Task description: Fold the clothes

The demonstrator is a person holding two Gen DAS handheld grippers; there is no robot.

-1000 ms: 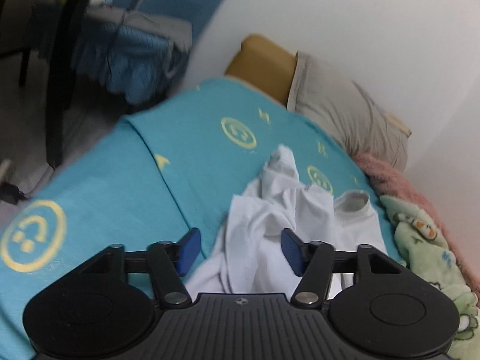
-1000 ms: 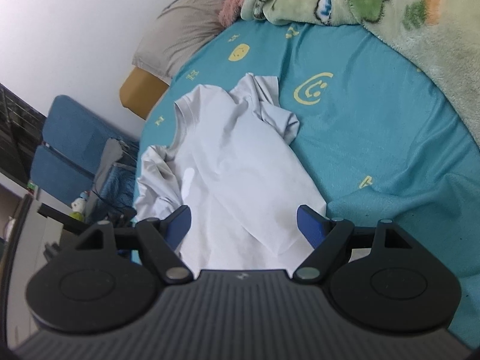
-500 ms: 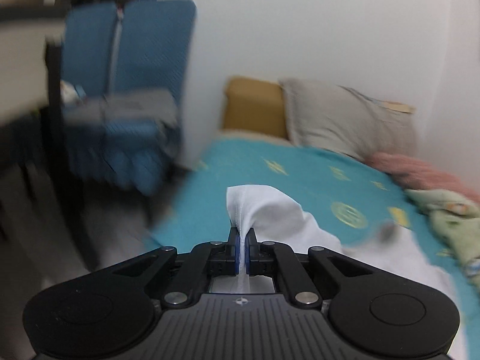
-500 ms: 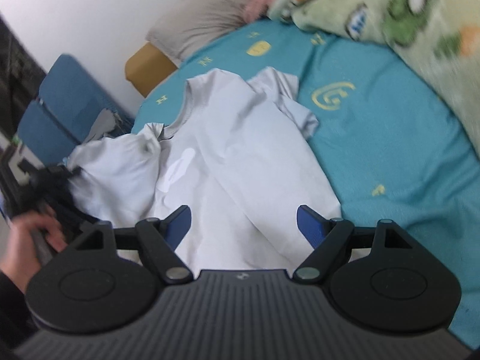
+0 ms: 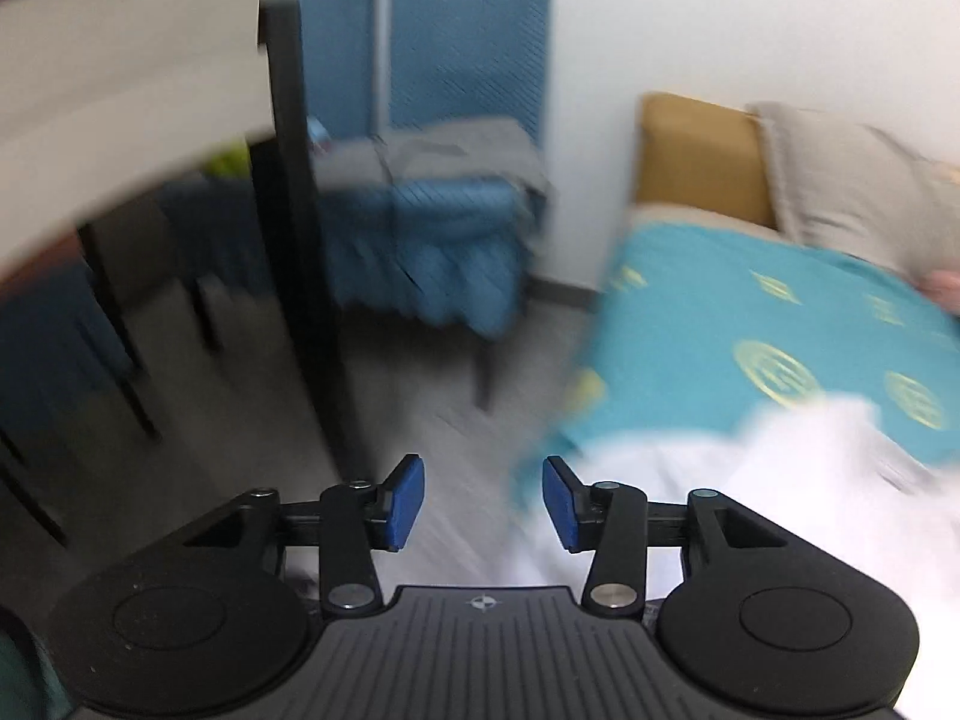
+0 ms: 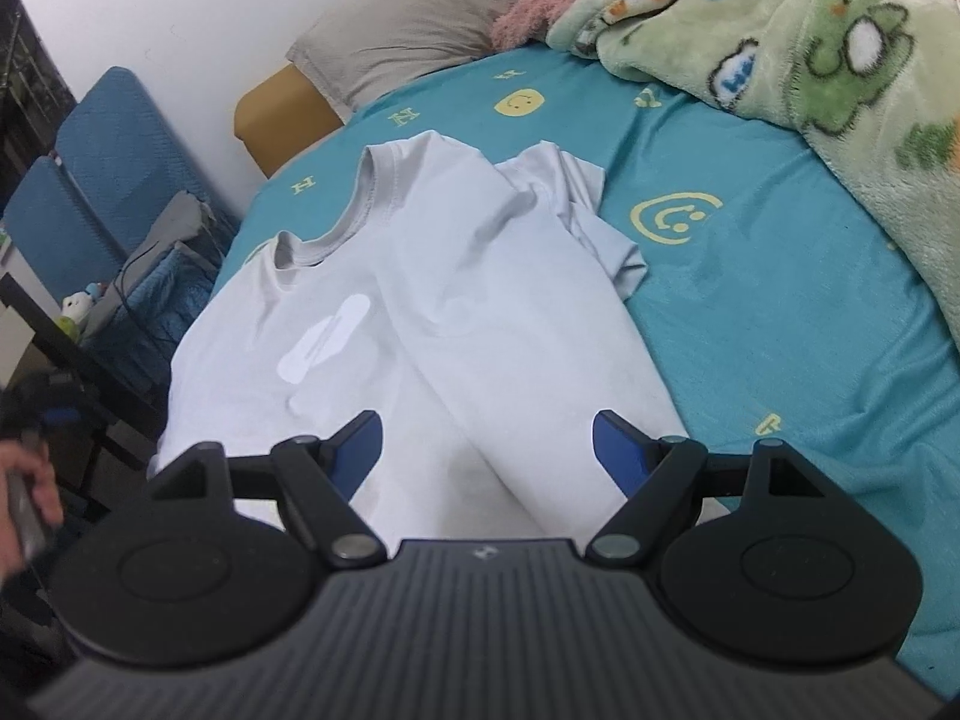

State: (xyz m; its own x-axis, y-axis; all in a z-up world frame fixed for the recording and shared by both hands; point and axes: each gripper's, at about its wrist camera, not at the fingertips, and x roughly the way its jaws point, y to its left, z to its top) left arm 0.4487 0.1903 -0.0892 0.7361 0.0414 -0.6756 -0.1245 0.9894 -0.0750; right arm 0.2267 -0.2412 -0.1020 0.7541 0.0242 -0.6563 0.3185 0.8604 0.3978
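Note:
A white T-shirt (image 6: 432, 312) lies spread on the teal bed sheet (image 6: 780, 324), collar toward the pillow, one sleeve bunched at its right side. My right gripper (image 6: 487, 450) hovers open over the shirt's lower hem, nothing between its fingers. In the blurred left wrist view the shirt (image 5: 780, 480) shows as a white patch at the bed's near corner. My left gripper (image 5: 483, 501) is open and empty, off the bed's edge over the floor. A hand (image 6: 24, 504) holds that gripper at the far left of the right wrist view.
A grey pillow (image 6: 432, 18) and a tan headboard block (image 6: 282, 114) lie at the bed's head. A green fleece blanket (image 6: 840, 90) covers the right side. Blue chairs (image 5: 444, 192) with draped cloth and a dark table leg (image 5: 300, 252) stand beside the bed.
My left gripper shut on the shirt's left side, pulled it outward, then let go and swung off the bed. The shirt now lies flatter. The right gripper stayed open.

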